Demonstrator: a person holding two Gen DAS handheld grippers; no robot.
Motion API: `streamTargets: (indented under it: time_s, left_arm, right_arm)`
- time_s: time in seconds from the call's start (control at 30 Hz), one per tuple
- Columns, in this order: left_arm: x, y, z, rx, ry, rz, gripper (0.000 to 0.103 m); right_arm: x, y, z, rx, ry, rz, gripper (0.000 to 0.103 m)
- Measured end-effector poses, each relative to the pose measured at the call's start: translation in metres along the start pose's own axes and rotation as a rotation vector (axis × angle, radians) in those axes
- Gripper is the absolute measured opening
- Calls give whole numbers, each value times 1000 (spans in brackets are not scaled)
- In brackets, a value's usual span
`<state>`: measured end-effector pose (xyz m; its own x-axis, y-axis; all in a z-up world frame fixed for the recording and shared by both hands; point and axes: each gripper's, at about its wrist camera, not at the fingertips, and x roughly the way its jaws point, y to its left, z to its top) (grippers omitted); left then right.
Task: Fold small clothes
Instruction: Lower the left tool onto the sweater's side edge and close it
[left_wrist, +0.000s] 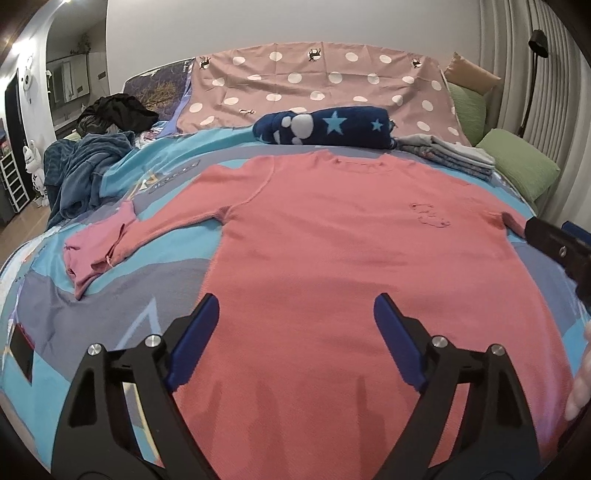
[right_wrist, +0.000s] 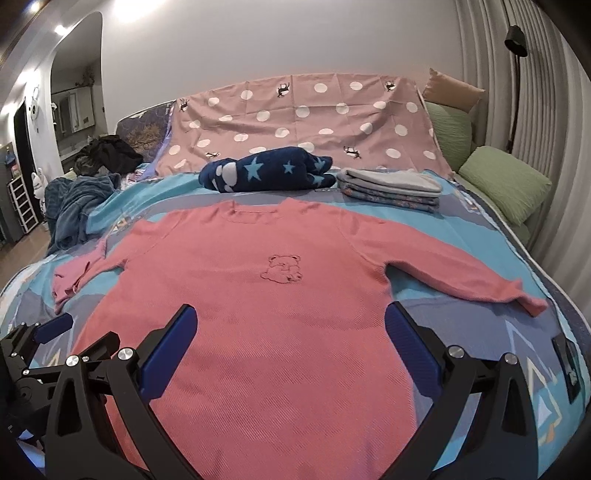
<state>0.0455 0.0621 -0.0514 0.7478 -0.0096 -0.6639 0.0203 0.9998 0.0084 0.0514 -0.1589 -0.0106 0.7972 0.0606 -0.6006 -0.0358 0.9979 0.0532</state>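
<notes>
- a pink top (right_wrist: 266, 280) lies flat and face up on the bed (right_wrist: 436, 236), neck towards the headboard, hem nearest the cameras.
- a small bear outline (right_wrist: 282, 271) is stitched on its chest.
- its sleeve (right_wrist: 461, 280) on the right of the right wrist view runs straight out to the side; the other sleeve (left_wrist: 110, 243) lies crumpled, its cuff turned inside out.
- left gripper (left_wrist: 295, 339) hangs over the lower body of the top near its edge, fingers (left_wrist: 195, 343) spread wide, nothing between them.
- right gripper (right_wrist: 291, 350) hangs over the hem area as well, fingers (right_wrist: 168, 350) wide apart and gripping nothing.
- each gripper shows at the edge of the other's view; part of a hand (left_wrist: 580, 384) shows at the right edge of the left wrist view.
- beyond the neck lies a navy star blanket (right_wrist: 266, 168), rolled, and just beside it a stack of folded clothes (right_wrist: 391, 190).
- a blue towel (right_wrist: 74, 206) and dark clothes (right_wrist: 110, 153) are heaped at the far left.
- a spotted pink cloth (right_wrist: 303, 118) covers the headboard; green pillows (right_wrist: 506, 181) sit at the right.
</notes>
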Motion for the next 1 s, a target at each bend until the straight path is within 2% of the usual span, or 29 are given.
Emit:
streamTargets:
  time_s: [0.13, 0.23, 0.33, 0.43, 0.47, 0.57, 0.63, 0.73, 0.9, 0.93, 0.97, 1.0]
  left_arm:
    - [12, 19, 4, -6, 26, -22, 72]
    - [24, 42, 8, -17, 67, -7, 61]
    - [41, 88, 16, -84, 106, 49, 53]
    - [68, 150, 23, -166, 143, 193, 48]
    - [82, 177, 25, -191, 163, 264, 48]
    - [116, 233, 28, -238, 217, 366, 47]
    - [139, 265, 29, -269, 252, 401, 48]
    - [161, 293, 28, -301, 277, 381, 53]
    - [181, 304, 32, -301, 290, 385, 56]
    - [184, 307, 34, -303, 293, 388, 50]
    - [187, 309, 35, -305, 290, 378, 29]
    - [191, 312, 35, -312, 283, 353, 14]
  right_arm:
    - [15, 1, 9, -17, 43, 0, 102]
    - [25, 2, 16, -53, 65, -12, 101]
    - [31, 6, 22, -110, 66, -31, 101]
    - [38, 12, 27, -155, 65, -38, 101]
    - [42, 14, 29, -165, 65, -37, 101]
    - [53, 20, 33, -187, 77, -28, 101]
    - [63, 25, 34, -195, 91, -20, 101]
    - [74, 31, 35, -200, 108, -5, 101]
    - [86, 37, 35, -210, 126, 6, 101]
    - [88, 37, 35, -208, 128, 8, 101]
    - [88, 37, 35, -205, 129, 10, 101]
    - [88, 36, 35, -203, 129, 12, 101]
